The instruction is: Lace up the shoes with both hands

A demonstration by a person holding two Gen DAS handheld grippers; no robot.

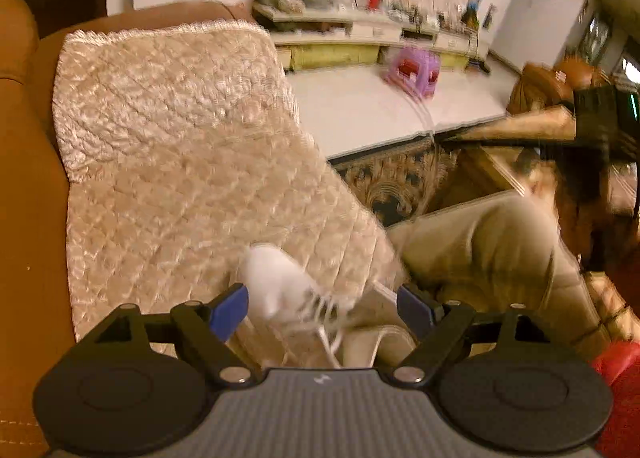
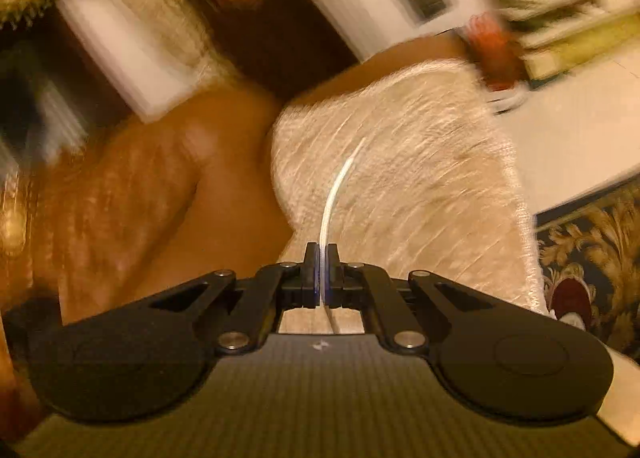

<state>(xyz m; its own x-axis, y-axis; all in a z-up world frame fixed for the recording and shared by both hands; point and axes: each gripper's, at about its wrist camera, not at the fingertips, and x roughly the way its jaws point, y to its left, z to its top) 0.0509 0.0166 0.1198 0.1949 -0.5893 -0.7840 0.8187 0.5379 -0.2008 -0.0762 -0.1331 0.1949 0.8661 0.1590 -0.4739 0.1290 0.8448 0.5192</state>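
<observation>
Right wrist view: our right tongs [image 2: 322,278] clamp the white lace [image 2: 336,193]; left tongs [image 1: 320,308] gape beside the white shoe [image 1: 276,282] on the quilted sofa cover [image 1: 172,145]. Pulling slack through; next comes threading an eyelet.

sofa [image 1: 24,185]: brown | cover [image 1: 172,137]: cream quilted | floor [image 1: 360,109]: white | rug [image 1: 396,181]: patterned

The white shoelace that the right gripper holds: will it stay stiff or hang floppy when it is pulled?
The shoelace probably flops: its free end curves beyond the shut right gripper. It looks thin and woven, so likely light. It may slip if pulled hard.
</observation>
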